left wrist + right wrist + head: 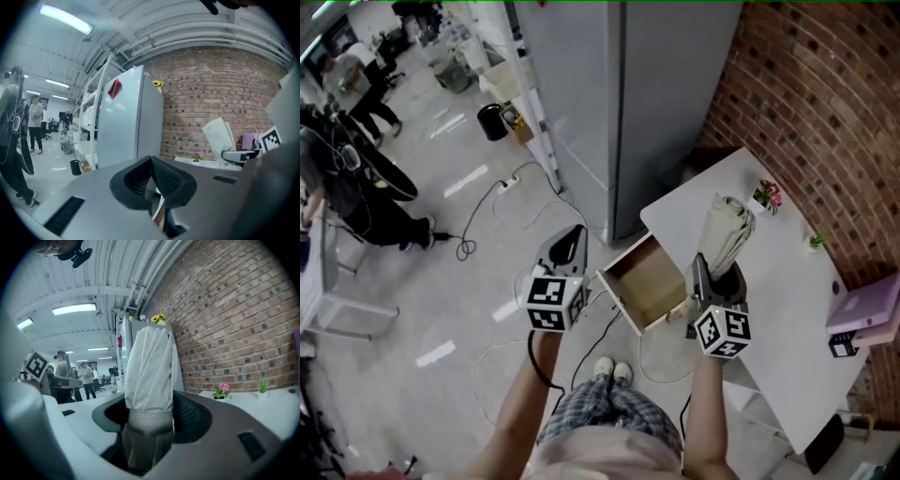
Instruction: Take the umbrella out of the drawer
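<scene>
A folded beige umbrella stands upright in my right gripper, held above the gap between the open drawer and the white table. In the right gripper view the jaws are shut on the umbrella's lower end, where the right gripper clamps the bunched fabric. The wooden drawer is pulled out below my hands and its inside looks bare. My left gripper hovers left of the drawer. Its pads meet with nothing between them in the left gripper view. That view also shows the umbrella at the right.
A tall grey cabinet stands behind the drawer, and a brick wall runs along the table. On the table are a small flower pot, a tiny plant and purple books. People stand far left, with a cable on the floor.
</scene>
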